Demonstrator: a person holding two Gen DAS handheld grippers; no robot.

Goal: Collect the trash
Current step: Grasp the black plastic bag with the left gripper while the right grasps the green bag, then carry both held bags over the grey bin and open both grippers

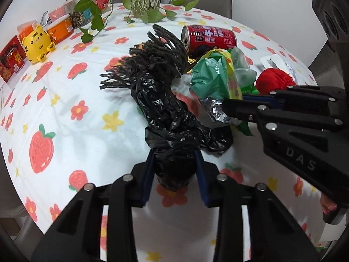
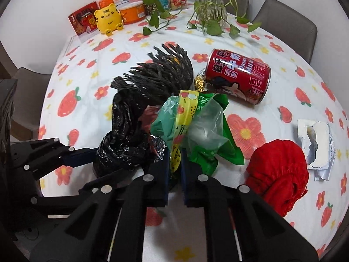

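A black trash bag (image 1: pixel 165 109) with a frilled mouth lies on the flowered tablecloth (image 1: pixel 65 113). My left gripper (image 1: pixel 174 170) is shut on the bag's bunched end. My right gripper (image 2: pixel 175 163) is shut on a crumpled green and yellow wrapper (image 2: pixel 196 118) with a silver lining, held beside the bag (image 2: pixel 128 135). The right gripper also shows in the left wrist view (image 1: pixel 229 107), gripping the wrapper (image 1: pixel 216 76). A red milk can (image 2: pixel 237 78) lies on its side behind. A red mesh net (image 2: pixel 281 170) and a torn foil packet (image 2: pixel 316 144) lie to the right.
A glass vase with trailing vine (image 2: pixel 212 2), a yellow tiger toy (image 2: pixel 108 18), snack boxes and jars (image 2: pixel 130 11) stand at the table's far side. A gold foil ball (image 2: pixel 199 80) sits by the can. Grey chairs (image 2: pixel 285 19) ring the table.
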